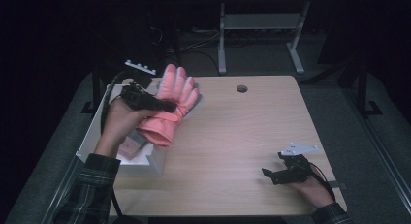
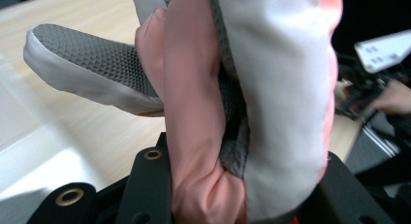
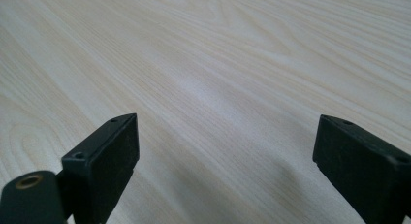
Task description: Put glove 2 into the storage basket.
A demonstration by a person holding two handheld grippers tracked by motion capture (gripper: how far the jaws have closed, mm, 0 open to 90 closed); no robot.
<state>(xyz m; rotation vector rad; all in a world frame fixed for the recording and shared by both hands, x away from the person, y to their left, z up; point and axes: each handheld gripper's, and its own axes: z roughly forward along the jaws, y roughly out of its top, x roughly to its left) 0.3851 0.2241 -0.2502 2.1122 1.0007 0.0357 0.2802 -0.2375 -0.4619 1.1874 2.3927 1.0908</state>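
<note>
Pink glove pinched mid-air at the far left, other hand just parked

Your left gripper [image 1: 167, 106] has its jaws clamped on the pink glove [image 1: 172, 105] around the wrist, holding it off the table [image 1: 232, 136] above the white box [image 1: 121, 163] at the left edge, fingers pointing to the far side. The grab looks like mostly bunched fabric, so I'd guess a quick swing could let the padded thing slide out or flop, and the hanging cuff could snag the box rim. Your right gripper [image 1: 269, 174] rests near the right corner with its jaws wide apart on nothing, well apart from the glove, so it can't catch a drop. No brand, label or writing I can read anywhere.
</note>
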